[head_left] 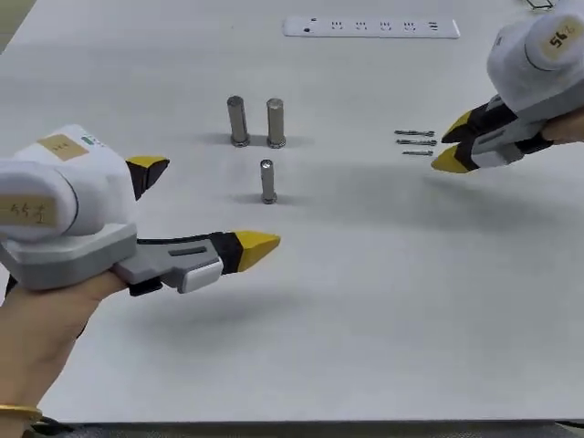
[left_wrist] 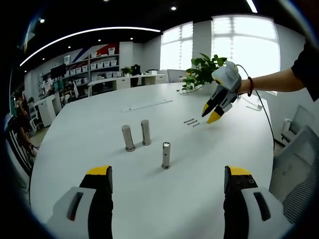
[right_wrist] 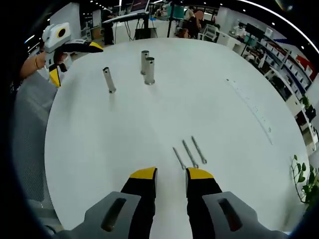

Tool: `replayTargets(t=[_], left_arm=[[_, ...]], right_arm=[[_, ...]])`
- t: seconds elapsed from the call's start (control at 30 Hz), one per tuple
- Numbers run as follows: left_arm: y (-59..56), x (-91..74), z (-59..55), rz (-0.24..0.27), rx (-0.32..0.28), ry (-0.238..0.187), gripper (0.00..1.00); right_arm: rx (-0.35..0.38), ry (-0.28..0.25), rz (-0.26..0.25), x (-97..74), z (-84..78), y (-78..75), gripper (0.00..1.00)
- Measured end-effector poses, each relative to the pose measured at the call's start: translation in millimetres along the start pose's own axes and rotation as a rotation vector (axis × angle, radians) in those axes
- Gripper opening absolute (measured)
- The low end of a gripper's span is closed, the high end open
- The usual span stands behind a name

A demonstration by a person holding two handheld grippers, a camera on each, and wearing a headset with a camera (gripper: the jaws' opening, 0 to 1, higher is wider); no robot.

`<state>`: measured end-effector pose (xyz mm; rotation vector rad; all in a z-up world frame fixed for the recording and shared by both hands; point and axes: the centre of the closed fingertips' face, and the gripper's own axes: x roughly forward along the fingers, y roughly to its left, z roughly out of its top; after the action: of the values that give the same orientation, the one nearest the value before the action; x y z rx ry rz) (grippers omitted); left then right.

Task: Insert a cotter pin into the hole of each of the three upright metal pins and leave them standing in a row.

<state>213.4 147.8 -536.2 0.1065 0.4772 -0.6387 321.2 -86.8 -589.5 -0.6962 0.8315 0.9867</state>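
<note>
We are holding our right gripper (head_left: 453, 142) narrowly parted and empty, its tips just short of the three cotter pins (head_left: 415, 142), which are lying side by side, long axes running along our reach. Our left gripper (head_left: 208, 203) is gaping wide, empty, near the upright metal pins (head_left: 267, 181); nothing is blocking either.

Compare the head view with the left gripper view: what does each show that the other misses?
Head view's own: the hand on the left gripper, wearing a gold bangle. Left gripper view's own: a potted plant, bright windows, wall shelves. Shared: three upright metal pins, three cotter pins lying beside the open right gripper, a power strip.
</note>
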Motion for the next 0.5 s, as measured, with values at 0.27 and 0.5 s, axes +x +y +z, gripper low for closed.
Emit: replayTargets(t=[0.27, 0.5], left_arm=[[-2.7, 2.1, -2.4, -0.014, 0.004, 0.007, 0.98], [-1.2, 2.6, -2.8, -0.014, 0.002, 0.008, 0.99]], right_arm=[[0.012, 0.006, 0.038, 13.0, 5.6, -11.4, 0.17], [-0.022, 0.057, 0.095, 22.2, 2.3, -9.7, 0.14]])
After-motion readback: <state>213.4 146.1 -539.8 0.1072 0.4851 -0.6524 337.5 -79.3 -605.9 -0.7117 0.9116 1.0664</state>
